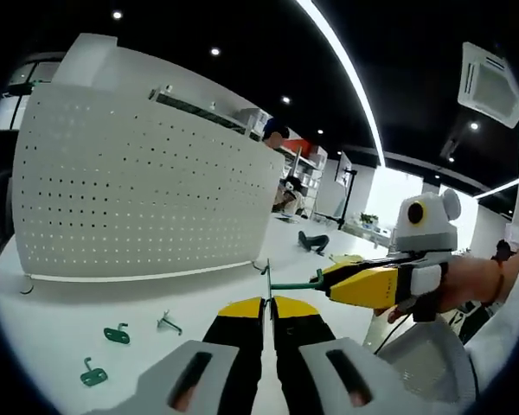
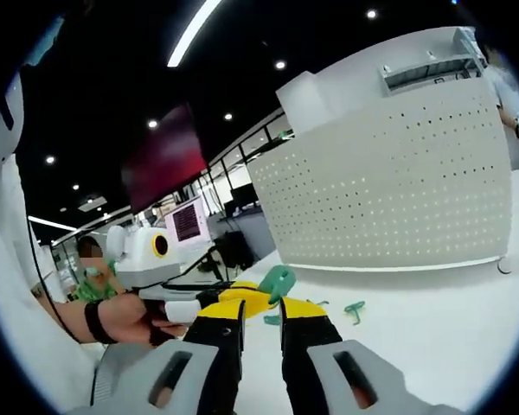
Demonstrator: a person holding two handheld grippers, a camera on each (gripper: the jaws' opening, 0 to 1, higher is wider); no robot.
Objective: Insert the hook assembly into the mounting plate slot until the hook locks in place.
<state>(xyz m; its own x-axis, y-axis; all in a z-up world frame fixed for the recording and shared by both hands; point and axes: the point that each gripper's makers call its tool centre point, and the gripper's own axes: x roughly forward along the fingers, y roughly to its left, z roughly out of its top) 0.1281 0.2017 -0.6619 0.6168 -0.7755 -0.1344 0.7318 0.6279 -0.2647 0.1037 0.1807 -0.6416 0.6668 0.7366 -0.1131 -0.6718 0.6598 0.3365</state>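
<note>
Standing upright on the white desk point(image 1: 86, 303), the perforated mounting plate point(image 1: 138, 199) faces both tools. The left gripper point(image 1: 268, 304) has its jaws together with nothing between; the right gripper point(image 2: 261, 311) is clamped on a green hook point(image 2: 277, 281). Two spare hooks point(image 1: 116, 334) lie on the desk near the plate

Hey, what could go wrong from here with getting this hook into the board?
1. The right tool holds the green hook by one end, well short of the pegboard; it may twist or slip on the way.
2. The left tool sits close to the hook, so the two tools could bump.
3. Spare hooks lie on the table in front of the pegboard; a low sweep could knock them.
</note>
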